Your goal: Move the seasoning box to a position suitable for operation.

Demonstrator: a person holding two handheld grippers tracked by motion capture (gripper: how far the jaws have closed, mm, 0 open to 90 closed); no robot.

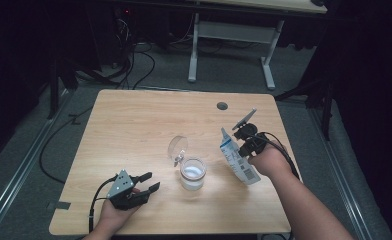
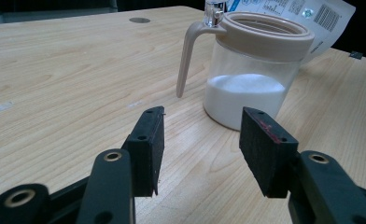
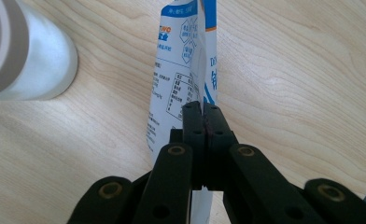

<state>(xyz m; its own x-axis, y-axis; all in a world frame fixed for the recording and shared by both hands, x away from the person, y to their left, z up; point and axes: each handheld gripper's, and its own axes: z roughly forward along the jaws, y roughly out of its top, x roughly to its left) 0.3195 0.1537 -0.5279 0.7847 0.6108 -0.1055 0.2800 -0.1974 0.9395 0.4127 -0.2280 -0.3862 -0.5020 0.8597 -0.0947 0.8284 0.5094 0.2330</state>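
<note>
Right gripper [image 1: 245, 136] is clamping the bag [image 1: 238, 160] edge, jaws fully closed on it. Bag is hanging just right of the jar [image 1: 192, 173], long axis tilted, not over the jar mouth yet. Left gripper [image 1: 149, 181] is sitting wide open, empty, left of the jar.

a dim lab: bare wooden table [image 1: 134, 125], loose floor cables [image 1: 129, 65], second desk frame [image 1: 231, 35] behind

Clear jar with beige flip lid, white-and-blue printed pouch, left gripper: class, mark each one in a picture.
Clear jar with beige flip lid [image 2: 246, 100], left gripper view, on its wall.
White-and-blue printed pouch [image 3: 172, 84], right gripper view, on its printed face.
Left gripper [image 1: 151, 182], high view, midway between fingertips.
</note>
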